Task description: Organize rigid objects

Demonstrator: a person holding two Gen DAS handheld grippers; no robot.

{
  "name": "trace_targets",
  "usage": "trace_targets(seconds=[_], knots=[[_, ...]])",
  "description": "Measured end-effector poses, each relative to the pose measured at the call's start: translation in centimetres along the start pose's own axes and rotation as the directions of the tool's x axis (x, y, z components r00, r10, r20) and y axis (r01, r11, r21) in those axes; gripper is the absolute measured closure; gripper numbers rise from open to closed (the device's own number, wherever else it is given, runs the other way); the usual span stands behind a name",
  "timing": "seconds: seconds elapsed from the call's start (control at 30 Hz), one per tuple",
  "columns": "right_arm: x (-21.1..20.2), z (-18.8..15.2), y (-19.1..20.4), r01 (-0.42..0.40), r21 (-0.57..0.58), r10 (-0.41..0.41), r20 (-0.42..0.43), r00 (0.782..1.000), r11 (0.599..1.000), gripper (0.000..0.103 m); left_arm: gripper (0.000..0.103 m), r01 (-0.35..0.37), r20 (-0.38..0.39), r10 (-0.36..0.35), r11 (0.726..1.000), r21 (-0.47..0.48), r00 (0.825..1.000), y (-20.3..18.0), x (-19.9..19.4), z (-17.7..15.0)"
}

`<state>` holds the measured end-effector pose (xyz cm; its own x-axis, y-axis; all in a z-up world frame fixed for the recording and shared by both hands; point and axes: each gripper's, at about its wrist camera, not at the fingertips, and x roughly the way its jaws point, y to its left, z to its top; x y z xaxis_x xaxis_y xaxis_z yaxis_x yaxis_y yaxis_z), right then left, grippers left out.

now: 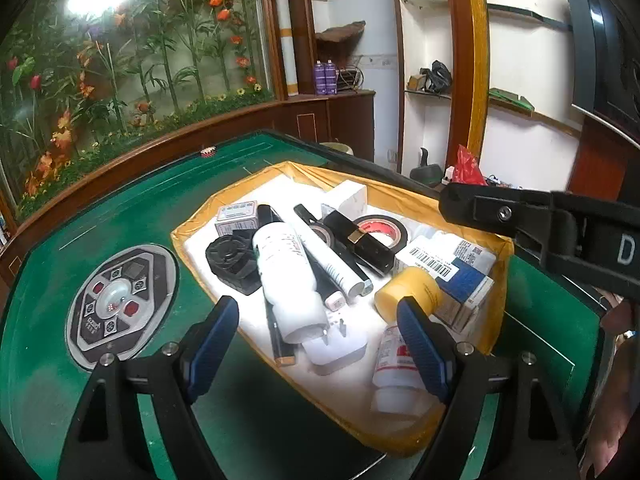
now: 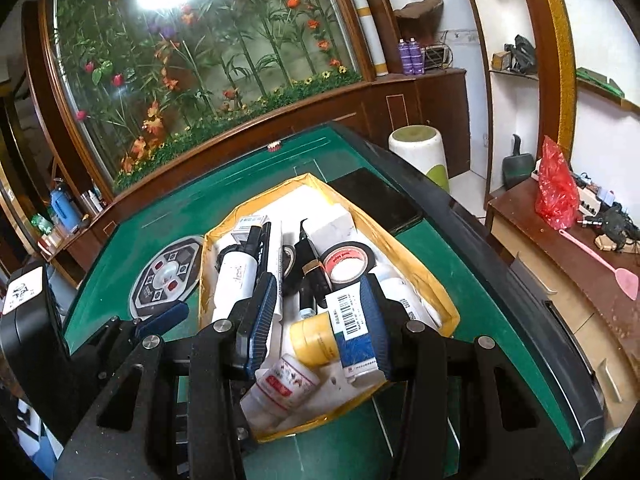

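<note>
The tray is a shallow white box with yellow taped walls, sitting on the green table just right of the round control panel, and it's crammed — big white bottle lying across a black pen, tape roll toward the far side, yellow-capped jar and blue-and-white carton at the near right. The left gripper hovers over the near edge with jaws spread wide and nothing in them. The right gripper sits half-closed above the jar and carton, also holding nothing as far as I can see. My worry is the pile itself: grab the bottle and the pen under it probably rolls or flips out over that low wall. Also the two grippers are close together — they could easily bump reaching into the same corner.
</note>
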<state>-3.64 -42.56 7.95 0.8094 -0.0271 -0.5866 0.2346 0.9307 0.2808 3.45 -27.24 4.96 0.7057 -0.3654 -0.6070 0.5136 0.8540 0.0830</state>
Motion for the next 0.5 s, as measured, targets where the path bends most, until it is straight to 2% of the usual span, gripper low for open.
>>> trace_targets(seconds=[0.33,0.5], knots=[[-1.9,-1.5,2.0,0.041,-0.035,-0.040,0.021,0.999,0.999,0.060,0.021,-0.026,0.021,0.027,0.999,-0.032,0.999,2.3,-2.5,-1.1],[-2.4,-3.6,3.1,0.064,-0.047,-0.063,0.035,0.997,0.997,0.060,0.021,-0.084,0.034,0.085,0.996,-0.035,0.996,3.0,-4.0,-1.8]])
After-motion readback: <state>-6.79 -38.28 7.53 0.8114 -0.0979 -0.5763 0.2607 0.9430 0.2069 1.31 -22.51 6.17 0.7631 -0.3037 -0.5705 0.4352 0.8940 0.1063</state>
